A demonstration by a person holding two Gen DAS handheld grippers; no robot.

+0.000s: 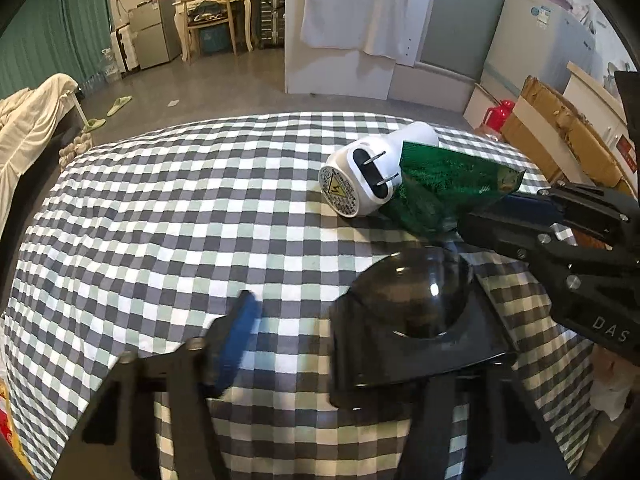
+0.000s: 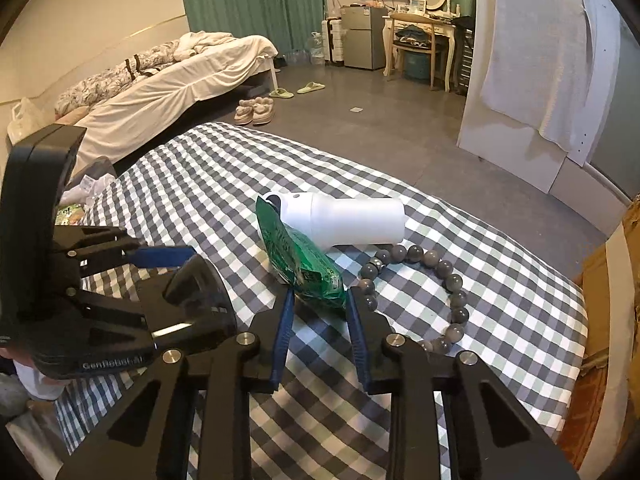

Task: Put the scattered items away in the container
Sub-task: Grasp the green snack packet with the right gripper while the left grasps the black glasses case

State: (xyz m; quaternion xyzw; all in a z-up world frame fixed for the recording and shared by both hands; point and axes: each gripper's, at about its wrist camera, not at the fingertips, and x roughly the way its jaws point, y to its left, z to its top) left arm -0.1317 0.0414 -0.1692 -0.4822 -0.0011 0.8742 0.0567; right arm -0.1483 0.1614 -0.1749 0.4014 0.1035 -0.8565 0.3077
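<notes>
Nearest, right gripper [image 2: 320, 300] narrowed onto the near end of the green packet [image 2: 308, 268], pads against both its sides. Squeeze gently, since the foil looks likely to crumple and slip, then lift clear of the checked cloth [image 1: 160, 200] before swinging left. Beside it, left gripper [image 1: 344, 332] partly open around the black dish [image 1: 416, 308], taken here as the container. One blue pad [image 1: 240, 332] stands apart from the rim, the other is hidden beneath, so probably no firm hold yet. Steady the dish level and drop the packet well inside its bowl. Just beyond, bead bracelet [image 2: 452, 280] lying loose. Farthest, white plug-in device [image 1: 372, 176] touching the packet, so draw away slowly to avoid rolling it.
</notes>
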